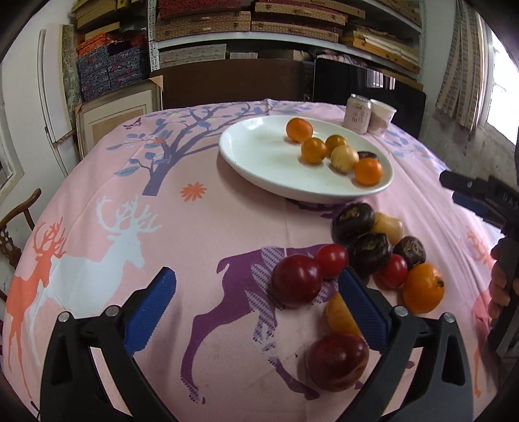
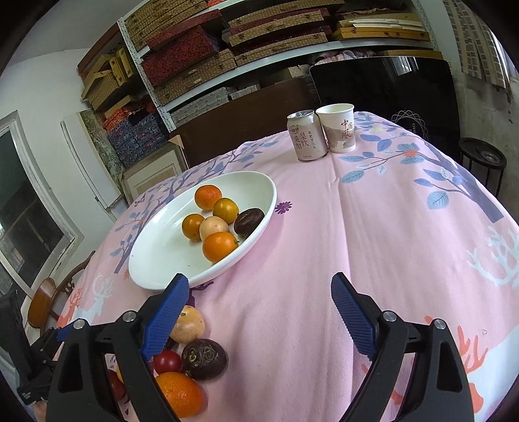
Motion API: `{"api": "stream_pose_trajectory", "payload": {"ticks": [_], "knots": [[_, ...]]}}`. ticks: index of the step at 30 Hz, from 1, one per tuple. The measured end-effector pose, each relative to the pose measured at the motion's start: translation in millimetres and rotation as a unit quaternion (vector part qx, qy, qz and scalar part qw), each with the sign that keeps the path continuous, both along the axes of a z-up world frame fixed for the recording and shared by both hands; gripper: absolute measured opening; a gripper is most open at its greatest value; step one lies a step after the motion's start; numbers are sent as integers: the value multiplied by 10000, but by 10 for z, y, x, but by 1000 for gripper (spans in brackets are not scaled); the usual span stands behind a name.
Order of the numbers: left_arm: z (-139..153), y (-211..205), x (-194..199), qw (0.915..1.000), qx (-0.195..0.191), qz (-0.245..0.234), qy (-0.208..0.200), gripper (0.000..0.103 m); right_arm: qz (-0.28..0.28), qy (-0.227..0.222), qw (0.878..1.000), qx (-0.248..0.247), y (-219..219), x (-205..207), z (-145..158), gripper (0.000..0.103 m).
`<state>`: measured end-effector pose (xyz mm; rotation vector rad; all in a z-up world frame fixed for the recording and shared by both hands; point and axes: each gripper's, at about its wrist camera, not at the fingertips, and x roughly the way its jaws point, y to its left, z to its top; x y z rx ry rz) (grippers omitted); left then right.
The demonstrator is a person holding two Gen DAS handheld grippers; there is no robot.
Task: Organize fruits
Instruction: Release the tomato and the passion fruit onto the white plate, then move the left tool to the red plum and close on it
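Observation:
A white oval plate (image 1: 259, 159) (image 2: 155, 266) on the pink deer tablecloth holds several fruits: oranges (image 1: 299, 130) (image 2: 220, 246), a pale yellow fruit (image 1: 344, 158) and a dark passion fruit (image 2: 248, 221). A loose pile lies in front of it: dark passion fruits (image 1: 353, 221), red tomatoes (image 1: 296, 279), an orange (image 1: 422, 287), a red plum (image 1: 337, 361). My left gripper (image 1: 258, 285) is open and empty just before the pile. My right gripper (image 2: 261, 297) is open and empty, right of the pile; it also shows in the left wrist view (image 1: 467, 188).
A pink drink can (image 2: 306, 135) (image 1: 356, 114) and a paper cup (image 2: 337, 128) (image 1: 382, 117) stand at the table's far edge. Shelves of boxes (image 1: 246, 19) fill the back wall. A wooden chair (image 2: 48, 302) stands left of the table.

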<state>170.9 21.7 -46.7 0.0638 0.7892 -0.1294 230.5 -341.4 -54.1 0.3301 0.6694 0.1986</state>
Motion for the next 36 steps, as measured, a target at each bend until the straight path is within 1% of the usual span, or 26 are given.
{"api": "stream_pose_trajectory", "payload": {"ticks": [3,4,6,8,11,12,13,15,16,17,20,21,23,26,29,30,31,32,33,35,36], "knots": [[-67,2,59,9998,116,55,150,98,-11,26,10000,15,-6,3,-6,90],[-100,12,84,9995,214,122,216,99,-11,37,10000,13,-7,6,-10,90],[-110,64,110,9995,113,136,273,99,-12,49,10000,19,-10,5,-13,91],[-59,150,107,9994,97,307,144,99,-11,44,10000,36,-14,2,-10,91],[23,339,104,9963,189,829,-110,99,-21,21,10000,66,-22,-8,1,91],[39,405,113,9957,107,918,-103,99,-20,14,10000,91,-27,-9,3,91],[49,483,115,9951,-129,982,-82,99,-18,9,9999,108,-31,-11,5,91],[76,544,97,9945,-531,896,-91,99,-12,3,9999,118,-30,-17,9,91],[87,522,90,9950,-575,803,-123,99,-11,4,9999,114,-31,-18,9,91],[88,472,80,9961,-472,727,-150,99,-4,6,9999,108,-27,-19,9,91],[39,271,95,9981,130,575,-185,99,4,9,10000,95,-22,-24,17,91],[12,230,112,9982,237,529,-152,99,5,9,10000,99,-21,-25,18,91],[-28,209,129,9984,242,502,-75,99,1,8,10000,98,-19,-25,18,91],[-39,236,165,9987,94,501,-43,99,5,9,9999,100,-19,-25,17,91],[-48,222,191,9990,32,439,-28,98,20,17,10000,81,-9,-26,15,91],[-54,201,201,9993,20,372,-13,93,31,21,10000,71,0,-27,14,91],[-63,175,210,9996,14,285,22,82,36,22,10000,60,9,-26,11,91],[-73,152,221,9998,-53,166,69,78,42,23,10000,50,17,-26,11,91],[-85,131,233,9998,-116,86,112,75,47,25,10000,40,23,-26,10,91],[-113,82,257,9998,-101,-12,182,74,49,35,10000,24,31,-24,6,91],[-119,63,260,9997,-102,-60,204,71,50,40,10000,24,31,-22,0,91]]}}
